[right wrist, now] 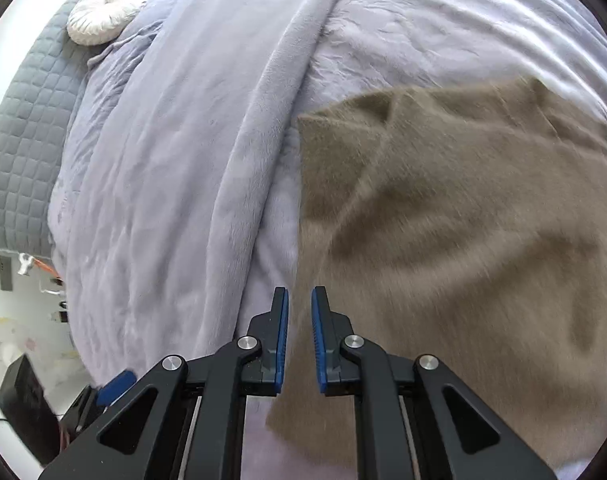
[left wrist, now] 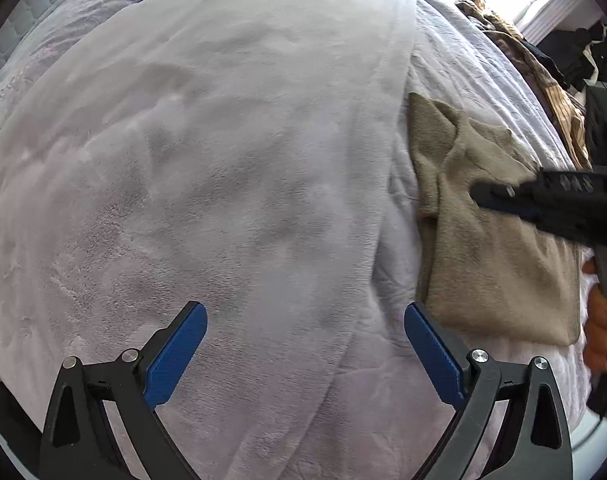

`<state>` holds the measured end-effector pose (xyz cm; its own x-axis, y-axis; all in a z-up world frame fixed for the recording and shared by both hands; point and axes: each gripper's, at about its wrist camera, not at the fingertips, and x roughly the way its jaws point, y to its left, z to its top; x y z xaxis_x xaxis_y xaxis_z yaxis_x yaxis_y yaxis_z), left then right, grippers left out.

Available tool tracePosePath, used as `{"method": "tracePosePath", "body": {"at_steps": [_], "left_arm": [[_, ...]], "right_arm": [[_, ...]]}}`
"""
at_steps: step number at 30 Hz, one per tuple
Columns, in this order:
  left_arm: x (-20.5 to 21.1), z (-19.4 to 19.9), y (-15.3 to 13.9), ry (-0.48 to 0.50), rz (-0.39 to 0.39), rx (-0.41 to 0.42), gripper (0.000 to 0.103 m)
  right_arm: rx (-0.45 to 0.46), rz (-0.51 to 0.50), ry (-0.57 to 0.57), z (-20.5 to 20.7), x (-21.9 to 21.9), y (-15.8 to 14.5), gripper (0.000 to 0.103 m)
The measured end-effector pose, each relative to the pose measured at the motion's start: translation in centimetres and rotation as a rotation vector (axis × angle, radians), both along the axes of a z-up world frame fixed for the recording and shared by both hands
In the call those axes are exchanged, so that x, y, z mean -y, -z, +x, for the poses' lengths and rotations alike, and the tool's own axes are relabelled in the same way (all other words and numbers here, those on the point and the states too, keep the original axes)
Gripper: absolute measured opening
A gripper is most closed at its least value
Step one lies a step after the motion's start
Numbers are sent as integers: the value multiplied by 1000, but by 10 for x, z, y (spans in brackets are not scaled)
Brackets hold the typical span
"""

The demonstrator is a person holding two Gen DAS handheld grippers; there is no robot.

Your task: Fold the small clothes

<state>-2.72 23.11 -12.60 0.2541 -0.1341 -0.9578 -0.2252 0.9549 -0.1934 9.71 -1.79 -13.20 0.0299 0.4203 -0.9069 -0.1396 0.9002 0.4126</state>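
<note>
The left gripper (left wrist: 305, 326) gapes wide over the lilac blanket (left wrist: 223, 140) (nothing between). The right gripper (right wrist: 299, 300), nearly closed and empty, hangs above the folded brown garment's (right wrist: 463, 240) left edge.

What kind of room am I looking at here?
Most likely a bedroom. The work surface is a bed spread with a plush lilac blanket, a round white cushion lies near its far end, and a tan garment is laid out on the covers.
</note>
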Motion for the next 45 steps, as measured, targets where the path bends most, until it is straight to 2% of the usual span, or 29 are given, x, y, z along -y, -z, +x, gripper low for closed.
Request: {"method": "tracePosePath", "body": {"at_steps": [5, 8, 10, 15, 28, 33, 38, 39, 42, 45], "left_arm": [[17, 3, -9, 47, 3, -4, 99], [30, 4, -15, 87, 13, -9, 99], [39, 4, -18, 111, 19, -16, 99], [59, 6, -25, 160, 27, -23, 99], [107, 12, -39, 289, 77, -40, 99], [118, 14, -40, 306, 75, -60, 100], [126, 15, -44, 305, 59, -42, 102], [126, 16, -45, 304, 58, -42, 102], [131, 17, -45, 314, 75, -46, 102], [139, 16, -44, 337, 111, -57, 102]], "right_arm": [[-47, -22, 60, -29, 49, -5, 15], [-69, -50, 111, -44, 69, -5, 22], [-87, -59, 161, -56, 85, -7, 31], [-110, -52, 273, -91, 131, -16, 33], [-134, 12, 401, -126, 165, -16, 35], [-135, 26, 425, -132, 173, -15, 35], [-138, 31, 440, -136, 183, -16, 35], [-137, 31, 443, -136, 185, -16, 36], [-131, 36, 456, -137, 190, -16, 48], [-128, 40, 475, -138, 197, -16, 49]]}}
